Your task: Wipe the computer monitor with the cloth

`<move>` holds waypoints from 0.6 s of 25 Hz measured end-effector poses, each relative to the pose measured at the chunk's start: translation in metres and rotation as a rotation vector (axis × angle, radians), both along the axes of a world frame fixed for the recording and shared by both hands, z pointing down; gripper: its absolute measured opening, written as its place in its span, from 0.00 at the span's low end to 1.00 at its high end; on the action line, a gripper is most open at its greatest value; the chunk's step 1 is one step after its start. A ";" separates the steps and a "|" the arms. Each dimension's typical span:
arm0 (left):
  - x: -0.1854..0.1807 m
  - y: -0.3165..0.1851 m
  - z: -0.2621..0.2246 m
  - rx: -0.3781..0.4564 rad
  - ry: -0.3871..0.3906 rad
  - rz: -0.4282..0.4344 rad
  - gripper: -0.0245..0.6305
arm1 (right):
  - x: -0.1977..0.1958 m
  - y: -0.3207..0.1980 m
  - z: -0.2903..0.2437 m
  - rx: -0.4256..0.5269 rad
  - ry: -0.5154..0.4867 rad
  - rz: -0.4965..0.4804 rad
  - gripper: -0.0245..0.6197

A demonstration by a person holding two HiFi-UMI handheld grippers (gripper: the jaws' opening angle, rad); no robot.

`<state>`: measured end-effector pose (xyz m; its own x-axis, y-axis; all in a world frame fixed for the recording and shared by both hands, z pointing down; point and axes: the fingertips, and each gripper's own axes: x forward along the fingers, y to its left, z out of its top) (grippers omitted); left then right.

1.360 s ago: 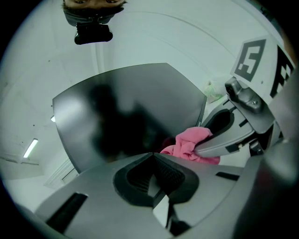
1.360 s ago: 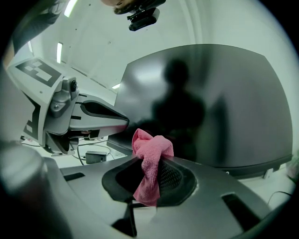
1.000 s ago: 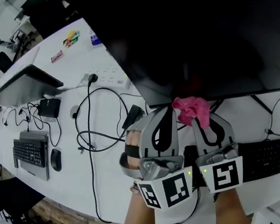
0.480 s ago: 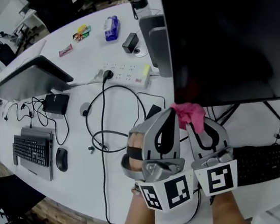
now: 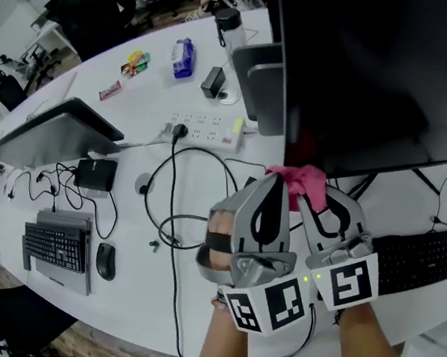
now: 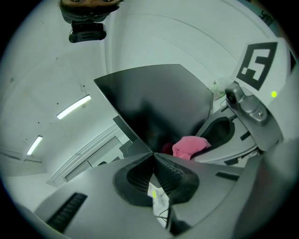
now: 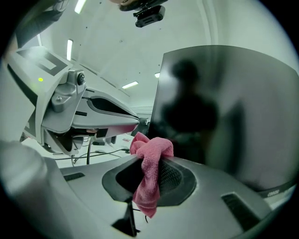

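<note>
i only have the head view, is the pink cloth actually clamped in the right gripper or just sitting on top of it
observer: Clamped. In the right gripper view, the right gripper is shut on the pink terry cloth, which bunches above the jaws and hangs below them.
operator: anything in the left one
observer: Nothing. The left gripper view shows the left gripper with its jaws touching at the tips and nothing between them.
operator: whats the screen look like from the cloth side
observer: The large black computer monitor is dark and glossy, and it shows a person's dim reflection.
</note>
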<state>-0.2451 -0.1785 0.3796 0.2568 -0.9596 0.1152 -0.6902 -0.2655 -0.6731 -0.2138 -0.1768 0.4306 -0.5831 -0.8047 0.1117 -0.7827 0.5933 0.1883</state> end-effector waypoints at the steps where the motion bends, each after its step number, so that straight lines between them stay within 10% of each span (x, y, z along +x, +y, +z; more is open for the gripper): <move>1: 0.000 0.000 -0.006 0.006 -0.002 0.004 0.05 | -0.001 -0.002 -0.007 0.014 0.005 0.000 0.14; 15: -0.003 -0.003 -0.073 0.076 -0.015 0.041 0.05 | 0.000 -0.010 -0.083 0.132 0.008 0.035 0.14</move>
<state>-0.2479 -0.1818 0.3061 0.2945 -0.9545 0.0469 -0.6693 -0.2410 -0.7028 -0.2137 -0.1865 0.3479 -0.5543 -0.8323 0.0082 -0.8004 0.5357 0.2690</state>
